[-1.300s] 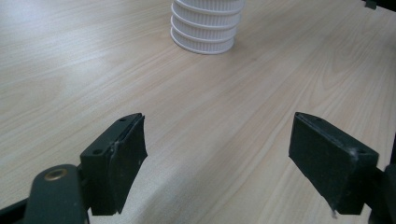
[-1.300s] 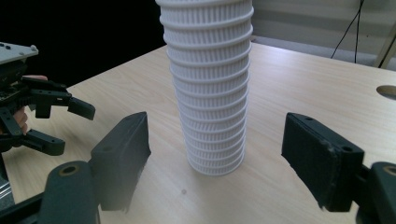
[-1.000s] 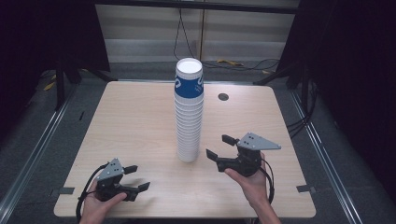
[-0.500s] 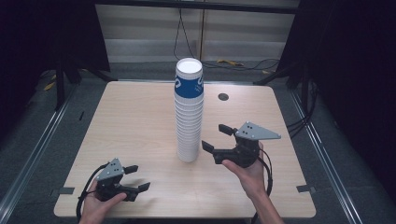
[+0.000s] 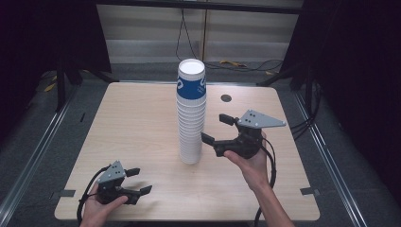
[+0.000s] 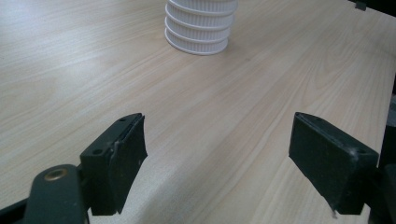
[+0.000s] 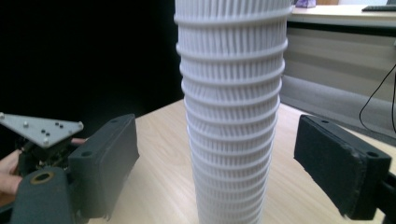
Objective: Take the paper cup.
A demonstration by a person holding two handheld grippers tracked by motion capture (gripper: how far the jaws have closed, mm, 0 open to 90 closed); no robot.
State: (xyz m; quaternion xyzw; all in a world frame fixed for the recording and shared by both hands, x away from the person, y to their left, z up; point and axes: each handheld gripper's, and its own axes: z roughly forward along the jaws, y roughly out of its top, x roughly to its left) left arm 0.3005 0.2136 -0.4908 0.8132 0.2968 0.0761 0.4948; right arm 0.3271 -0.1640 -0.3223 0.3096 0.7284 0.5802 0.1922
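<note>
Nearest the person, at the front left corner of the pale wooden worktop (image 5: 137,118), the left claw (image 5: 137,181) sits low in the left hand (image 5: 97,210), its jaws spread apart with nothing between them; in the left gripper view the two black jaws frame bare wood grain, and the foot of the stack of paper cups (image 6: 198,28) stands well beyond them. Farther in and on the right side, the right hand (image 5: 250,163) holds the right claw (image 5: 216,128) raised above the worktop, its grey three-cornered plate on top, its jaws wide apart and pointed at the stack of paper cups (image 5: 191,113), just beside its lower half and not touching. In the right gripper view the ribbed white stack (image 7: 231,112) rises between the two open jaws with a gap on each side. The stack stands upright near the middle of the worktop, and its topmost cup carries a blue band. Behind it, toward the far edge, lies a small dark round grommet (image 5: 226,98).
</note>
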